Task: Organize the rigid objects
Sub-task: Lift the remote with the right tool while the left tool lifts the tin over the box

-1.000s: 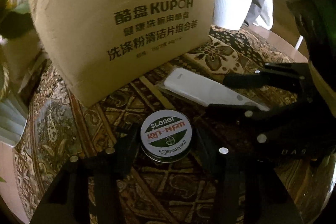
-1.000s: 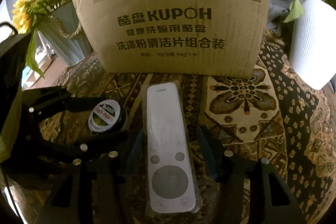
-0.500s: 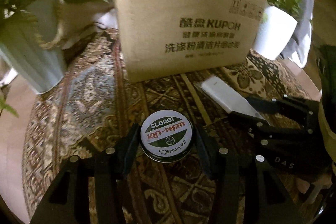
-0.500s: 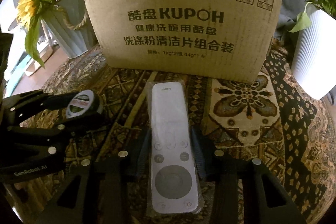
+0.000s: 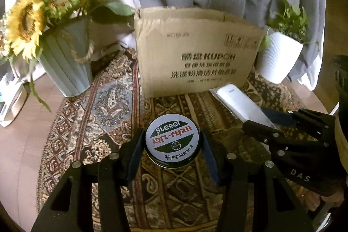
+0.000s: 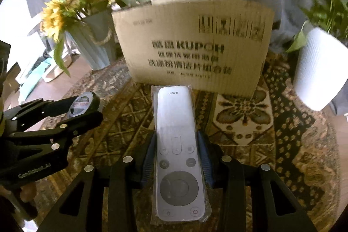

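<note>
My left gripper (image 5: 171, 142) is shut on a round tin (image 5: 172, 142) with a white, green and red lid and holds it above the patterned cloth. My right gripper (image 6: 177, 158) is shut on a white remote (image 6: 176, 151) in a clear plastic sleeve, also lifted. The remote (image 5: 239, 103) and the right gripper show at the right of the left wrist view. The tin (image 6: 83, 101) in the left gripper shows at the left of the right wrist view. A brown cardboard box (image 5: 195, 53) stands behind both, also in the right wrist view (image 6: 193, 45).
A pale vase of sunflowers (image 5: 65, 62) stands left of the box. A white pot with a green plant (image 5: 280, 58) stands right of it. A patterned cloth (image 5: 97, 123) covers the round table. A person in grey stands behind the box.
Both grippers have risen and drawn back from the box, carrying the tin and the remote. The box looks smaller and farther, and the vase and person have come into view.
</note>
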### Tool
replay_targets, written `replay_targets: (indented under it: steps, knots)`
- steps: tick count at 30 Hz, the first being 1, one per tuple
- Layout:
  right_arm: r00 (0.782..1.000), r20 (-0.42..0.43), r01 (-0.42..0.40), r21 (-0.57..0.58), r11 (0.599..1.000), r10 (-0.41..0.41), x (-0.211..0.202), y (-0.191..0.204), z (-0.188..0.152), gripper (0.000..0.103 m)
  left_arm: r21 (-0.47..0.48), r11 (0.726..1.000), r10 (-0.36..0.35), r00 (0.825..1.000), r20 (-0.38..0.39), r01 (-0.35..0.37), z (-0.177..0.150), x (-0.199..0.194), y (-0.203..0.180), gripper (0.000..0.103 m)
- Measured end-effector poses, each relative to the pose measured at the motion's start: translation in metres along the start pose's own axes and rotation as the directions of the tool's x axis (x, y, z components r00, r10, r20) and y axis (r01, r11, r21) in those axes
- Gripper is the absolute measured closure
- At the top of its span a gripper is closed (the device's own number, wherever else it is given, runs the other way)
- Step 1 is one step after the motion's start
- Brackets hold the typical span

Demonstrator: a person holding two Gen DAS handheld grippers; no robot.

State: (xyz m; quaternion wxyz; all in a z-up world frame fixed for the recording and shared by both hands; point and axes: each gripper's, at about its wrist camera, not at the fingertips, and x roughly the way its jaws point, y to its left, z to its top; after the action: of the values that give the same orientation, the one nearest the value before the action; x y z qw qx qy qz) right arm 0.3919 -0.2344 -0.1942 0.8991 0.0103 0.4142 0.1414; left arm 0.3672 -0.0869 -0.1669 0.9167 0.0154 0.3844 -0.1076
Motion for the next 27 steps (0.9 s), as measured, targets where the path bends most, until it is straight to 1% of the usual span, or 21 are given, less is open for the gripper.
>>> replay_targets:
  steps: [10,17,22,27]
  knots:
    - [0.996,0.082,0.019,-0.023,1.0,-0.017,-0.053,-0.001,0.016,0.063,0.004,1.0,0.027,0.996,0.082,-0.027,0.019,-0.043,-0.017,0.052]
    - [0.99,0.137,0.032,-0.026,0.999,-0.028,-0.087,-0.001,0.03,0.063,0.009,1.0,0.027,0.99,0.139,-0.028,0.033,-0.067,-0.022,0.052]
    - [0.984,0.174,0.046,-0.042,0.998,-0.038,-0.103,-0.002,0.042,0.063,0.035,0.999,0.021,0.981,0.194,-0.028,0.049,-0.083,-0.027,0.052]
    - [0.977,0.209,0.059,-0.059,0.997,-0.045,-0.116,-0.002,0.057,0.063,0.052,0.998,0.019,0.976,0.218,-0.031,0.064,-0.088,-0.029,0.052]
